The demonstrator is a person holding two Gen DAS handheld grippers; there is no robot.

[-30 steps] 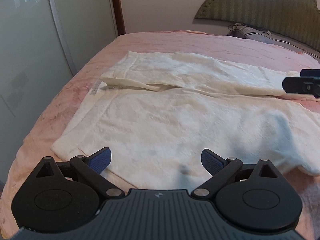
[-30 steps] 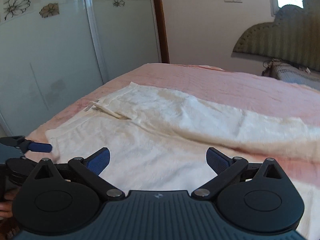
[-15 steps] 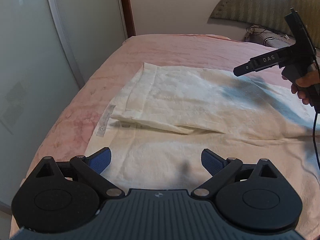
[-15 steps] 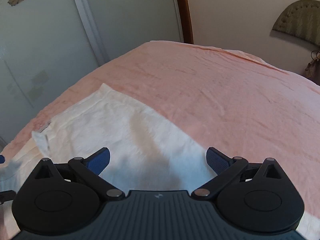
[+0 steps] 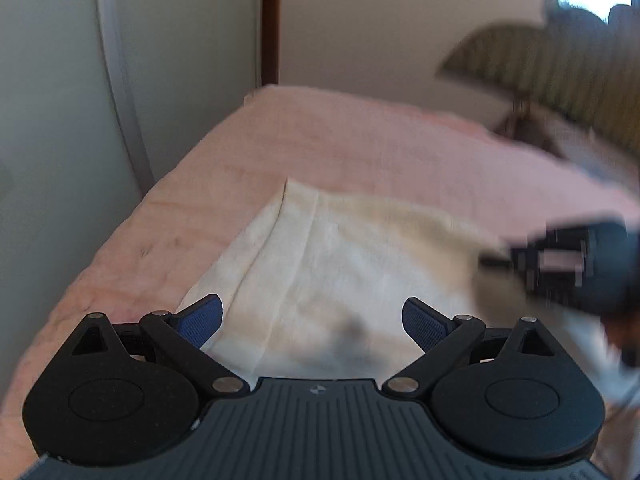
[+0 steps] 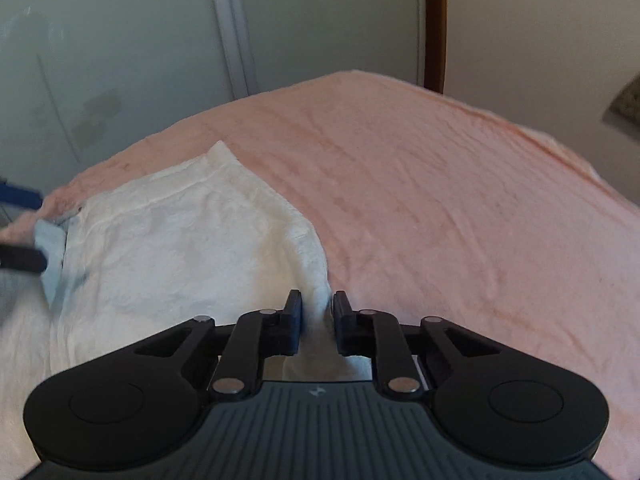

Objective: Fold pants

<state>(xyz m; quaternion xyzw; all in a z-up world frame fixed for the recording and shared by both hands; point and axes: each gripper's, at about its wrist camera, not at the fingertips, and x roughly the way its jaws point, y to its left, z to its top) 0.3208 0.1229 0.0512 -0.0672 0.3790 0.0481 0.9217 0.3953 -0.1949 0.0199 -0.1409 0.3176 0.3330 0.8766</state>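
White pants lie flat on the pink bed. My right gripper is at their right-hand edge; its jaws are closing and a pinch of white fabric sits between the pads. In the left wrist view the pants reach from my left gripper towards the far side. That gripper is open just above the near cloth, its left pad over the fabric's edge. The right gripper appears there as a dark blur on the right. The left gripper's fingers enter the right wrist view at the left edge, by the pants' corner.
Pale wardrobe doors run close along the bed's left side, with a brown wooden post behind. A green padded headboard stands at the far right. Bare pink sheet stretches beyond the pants.
My right gripper swung across to the pants' far edge, dropped lower and went from wide open to closed on the fabric. My left gripper slid along the near side; it stays open.
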